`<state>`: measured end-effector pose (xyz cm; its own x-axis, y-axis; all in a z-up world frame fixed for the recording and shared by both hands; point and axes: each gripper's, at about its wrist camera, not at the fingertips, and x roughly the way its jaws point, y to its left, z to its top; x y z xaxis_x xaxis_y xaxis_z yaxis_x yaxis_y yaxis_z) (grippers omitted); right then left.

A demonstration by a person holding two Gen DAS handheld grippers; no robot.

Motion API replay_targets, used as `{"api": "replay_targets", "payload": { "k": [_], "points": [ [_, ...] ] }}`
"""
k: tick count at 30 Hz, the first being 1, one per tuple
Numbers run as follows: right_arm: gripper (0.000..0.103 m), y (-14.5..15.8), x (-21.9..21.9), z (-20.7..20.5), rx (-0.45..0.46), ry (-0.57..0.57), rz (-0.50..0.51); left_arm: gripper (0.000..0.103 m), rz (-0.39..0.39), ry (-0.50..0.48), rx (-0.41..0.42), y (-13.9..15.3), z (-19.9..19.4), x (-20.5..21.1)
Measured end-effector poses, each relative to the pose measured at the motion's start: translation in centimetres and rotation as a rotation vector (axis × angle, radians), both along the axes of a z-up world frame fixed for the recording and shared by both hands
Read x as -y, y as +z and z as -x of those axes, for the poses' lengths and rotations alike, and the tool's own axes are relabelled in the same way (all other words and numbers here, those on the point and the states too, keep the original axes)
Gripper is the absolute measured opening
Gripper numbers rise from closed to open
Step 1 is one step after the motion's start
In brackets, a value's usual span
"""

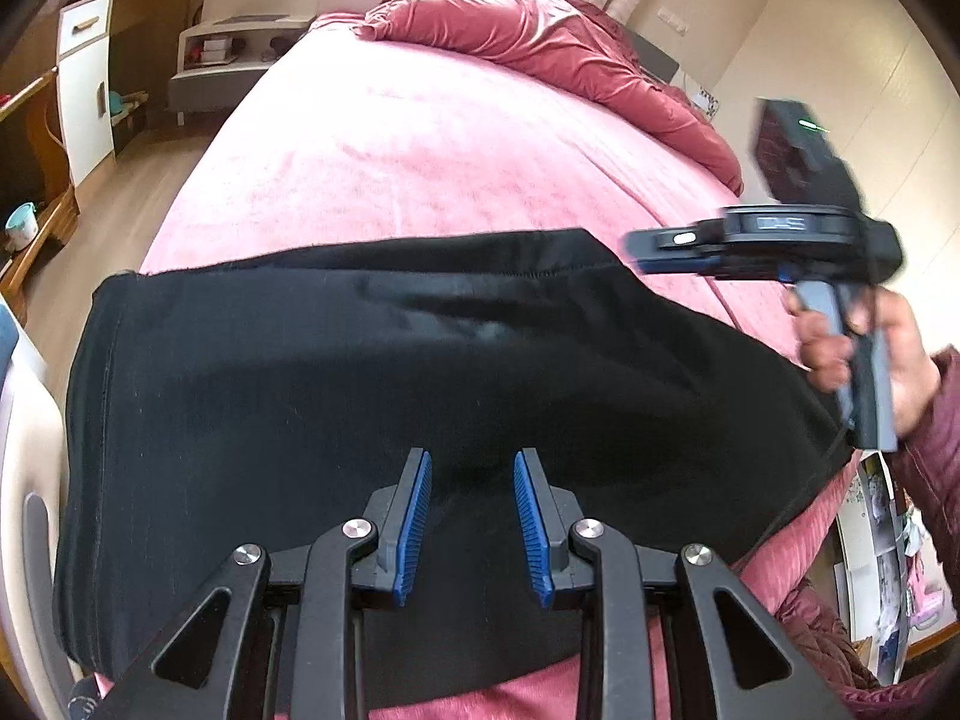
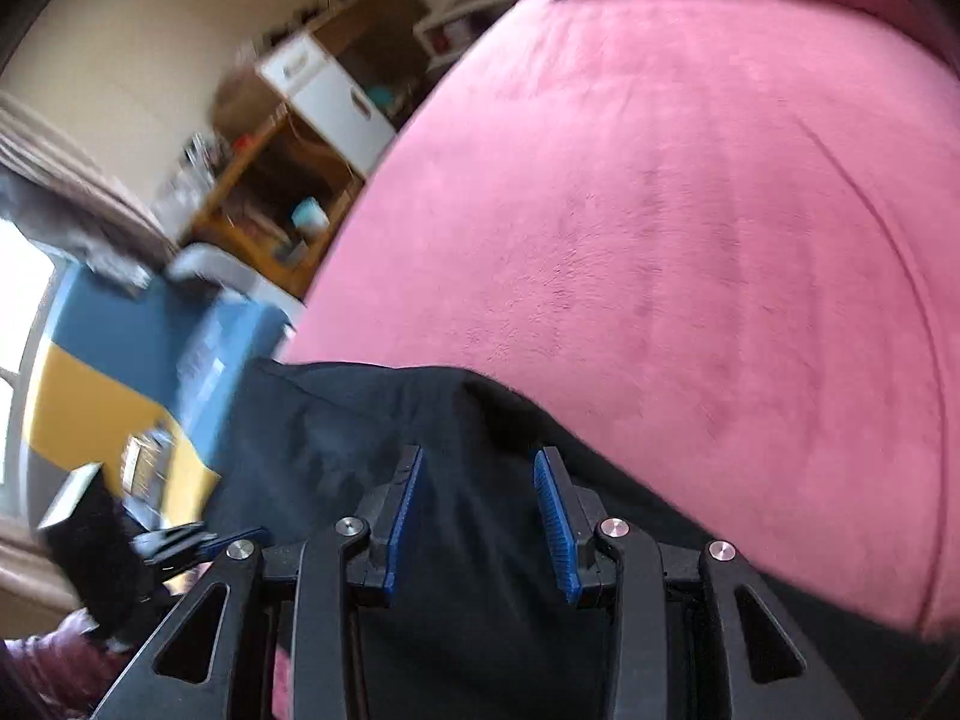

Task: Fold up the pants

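Black pants [image 1: 360, 372], both tools [image 1: 473, 462] parted, empty

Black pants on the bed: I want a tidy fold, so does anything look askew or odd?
Nothing stands out. The black pants lie flat on the pink bedspread, with only faint creases. Both the left gripper and right gripper are open above them.

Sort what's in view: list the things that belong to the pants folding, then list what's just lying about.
Belongs to the job:
black pants, spread on the bed
pink bedspread under them
left gripper, open above the pants
right gripper, open above the pants

Just lying about:
red duvet, bunched at the far end
white cabinet
light blue bucket
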<state>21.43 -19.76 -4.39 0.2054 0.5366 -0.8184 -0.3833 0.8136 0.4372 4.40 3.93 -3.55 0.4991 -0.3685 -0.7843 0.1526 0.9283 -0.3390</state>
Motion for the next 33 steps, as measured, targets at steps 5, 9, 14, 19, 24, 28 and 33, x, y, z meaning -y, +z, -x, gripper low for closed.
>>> {"api": "replay_targets", "payload": {
  "k": [5,9,14,19,24,28,33],
  "points": [
    [0.025,-2.1,-2.9,-2.2,-0.058,0.075,0.039,0.029,-0.035,-0.003,0.022,-0.4,-0.7,0.0],
    [0.007,-1.8,-3.2,-2.4,0.000,0.068,0.034,0.029,-0.100,-0.001,-0.024,-2.0,-1.2,0.5],
    [0.005,-3.8,-1.7,-3.7,0.010,-0.056,0.014,0.029,-0.109,0.014,-0.055,-3.6,-0.7,0.3],
    [0.007,-4.8,-3.4,-4.0,0.020,-0.057,0.043,0.030,-0.071,0.038,-0.050,-2.1,-0.2,-0.9],
    [0.027,-1.9,-2.4,-2.2,0.098,-0.110,0.038,0.032,-0.046,0.198,-0.009,0.3,1.1,-5.4],
    [0.030,1.0,-1.7,0.9,0.159,-0.125,-0.006,0.038,0.007,0.396,0.003,2.7,2.9,-12.2],
    [0.035,1.5,-3.2,6.2,0.151,-0.064,-0.066,0.046,0.047,0.503,-0.062,2.9,4.7,-17.5]
  ]
}}
